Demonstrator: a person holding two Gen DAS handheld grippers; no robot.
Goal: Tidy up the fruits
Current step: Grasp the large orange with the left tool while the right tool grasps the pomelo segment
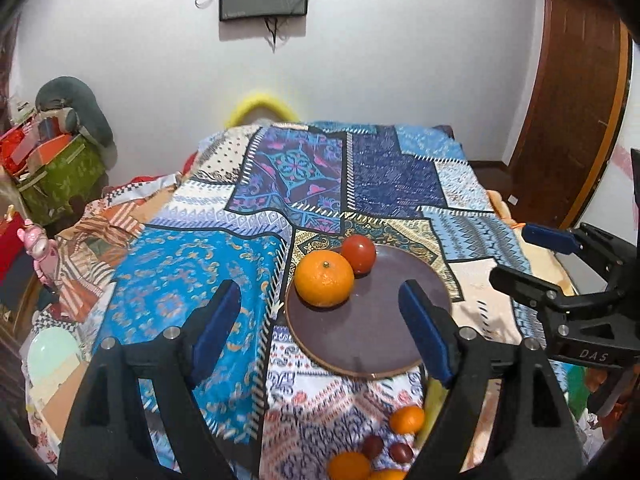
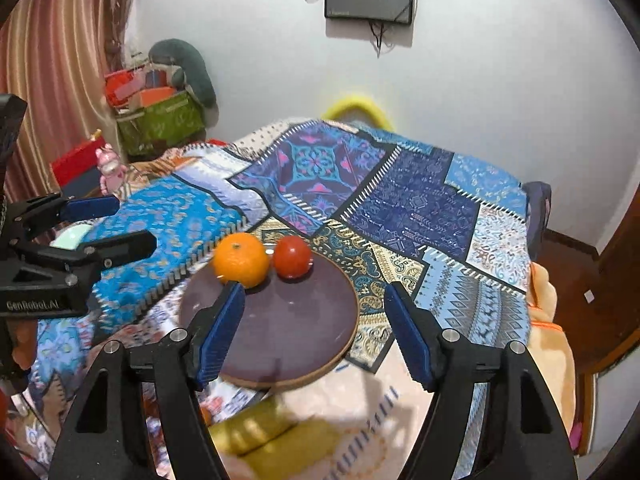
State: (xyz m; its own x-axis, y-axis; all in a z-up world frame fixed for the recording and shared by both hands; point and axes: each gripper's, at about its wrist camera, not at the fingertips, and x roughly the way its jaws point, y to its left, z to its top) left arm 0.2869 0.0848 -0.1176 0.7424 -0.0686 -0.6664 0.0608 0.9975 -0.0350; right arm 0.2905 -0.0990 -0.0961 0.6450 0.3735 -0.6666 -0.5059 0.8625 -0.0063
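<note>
A dark purple round plate [image 1: 368, 332] [image 2: 288, 320] lies on a patchwork cloth. On its far left part sit an orange [image 1: 325, 278] [image 2: 241, 258] and a red tomato-like fruit [image 1: 359, 253] [image 2: 293, 256], side by side. My left gripper [image 1: 320, 332] is open and empty above the plate's near side. My right gripper [image 2: 314, 332] is open and empty over the plate; it also shows in the left wrist view [image 1: 532, 256]. Near the front edge lie small oranges [image 1: 407, 419], dark red fruits [image 1: 401, 452] and yellow bananas [image 2: 276, 436].
The patchwork cloth [image 1: 224, 280] covers the whole surface, which drops off at the left and right. A green box of clutter [image 1: 60, 176] and a pink toy [image 1: 40, 252] stand to the left. A wooden door [image 1: 568, 120] is at the right.
</note>
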